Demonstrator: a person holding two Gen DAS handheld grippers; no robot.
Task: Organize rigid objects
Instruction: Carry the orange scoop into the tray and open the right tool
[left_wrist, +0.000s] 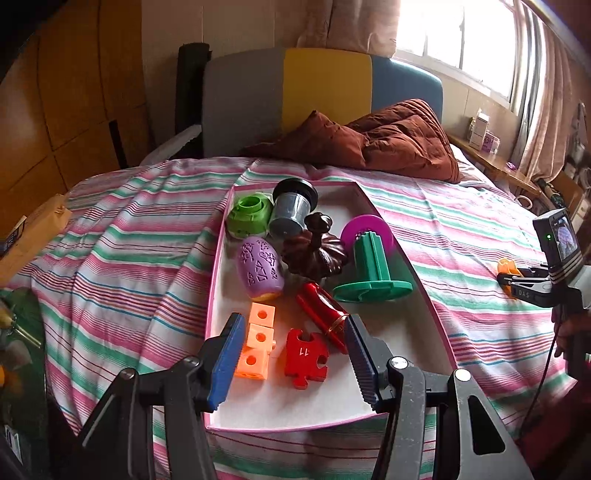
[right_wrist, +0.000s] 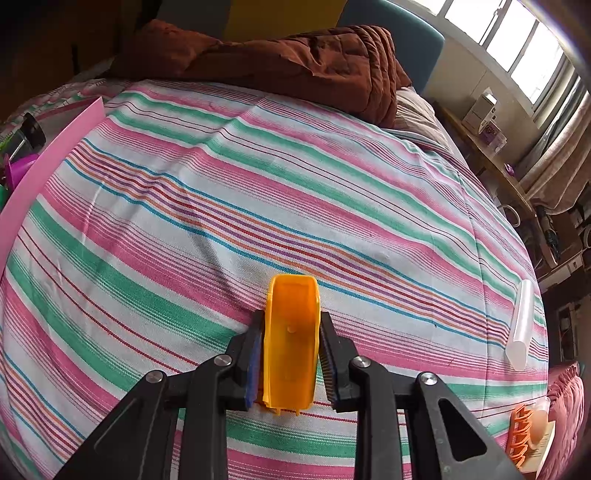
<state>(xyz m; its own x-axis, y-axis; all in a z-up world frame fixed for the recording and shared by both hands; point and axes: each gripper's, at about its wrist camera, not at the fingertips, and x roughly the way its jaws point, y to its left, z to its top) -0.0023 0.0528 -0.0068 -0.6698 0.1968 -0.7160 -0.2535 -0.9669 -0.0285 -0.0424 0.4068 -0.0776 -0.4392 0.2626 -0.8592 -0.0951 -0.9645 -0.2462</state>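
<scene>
A pink-rimmed white tray (left_wrist: 295, 406) lies on the striped bed. It holds a green ring piece (left_wrist: 248, 216), a grey cup (left_wrist: 291, 210), a dark wooden knob (left_wrist: 314, 251), a purple patterned oval (left_wrist: 260, 267), a green spool (left_wrist: 371, 266), a red cylinder (left_wrist: 321, 310), orange cubes (left_wrist: 256, 343) and a red puzzle piece (left_wrist: 304, 356). My left gripper (left_wrist: 293, 325) hovers open above the tray's near end, its pads touching nothing. To the right on the bed, my right gripper (right_wrist: 291, 317) is shut on an orange plastic piece (right_wrist: 291, 339).
A brown quilt (left_wrist: 388, 140) lies by the headboard. A clear tube (right_wrist: 521, 321) rests near the bed's right edge, and orange items (right_wrist: 524, 432) sit lower right. The tray's pink wall (right_wrist: 55, 155) is to the right gripper's left. A shelf runs under the window.
</scene>
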